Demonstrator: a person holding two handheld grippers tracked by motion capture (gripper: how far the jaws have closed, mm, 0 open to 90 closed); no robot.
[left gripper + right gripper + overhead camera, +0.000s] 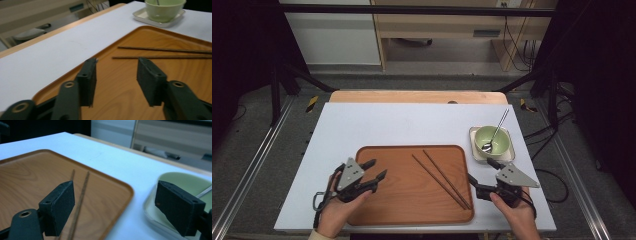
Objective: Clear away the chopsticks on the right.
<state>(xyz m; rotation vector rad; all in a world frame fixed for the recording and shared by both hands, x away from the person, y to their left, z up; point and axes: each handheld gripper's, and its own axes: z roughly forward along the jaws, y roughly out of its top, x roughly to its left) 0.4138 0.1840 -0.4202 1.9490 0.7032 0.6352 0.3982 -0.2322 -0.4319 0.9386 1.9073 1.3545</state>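
A wooden tray (407, 192) lies at the near middle of the white table top (402, 125), and two dark chopsticks (443, 180) lie slanted on its right half. Over the tray's left edge my left gripper (379, 168) is open; in the left gripper view its jaws (117, 65) stand apart with nothing between them, pointing toward the chopsticks (162, 53). Just past the tray's right edge my right gripper (480, 169) is open and empty. In the right gripper view it (115, 187) spans the tray corner (120, 192), with the chopsticks (81, 192) by its left jaw.
A pale green bowl (493, 140) with a metal spoon (498, 129) in it sits on a small white square dish (475, 150), right of the tray and just beyond the right gripper. The table's wooden far edge (417, 96) borders grey floor and dark frame posts.
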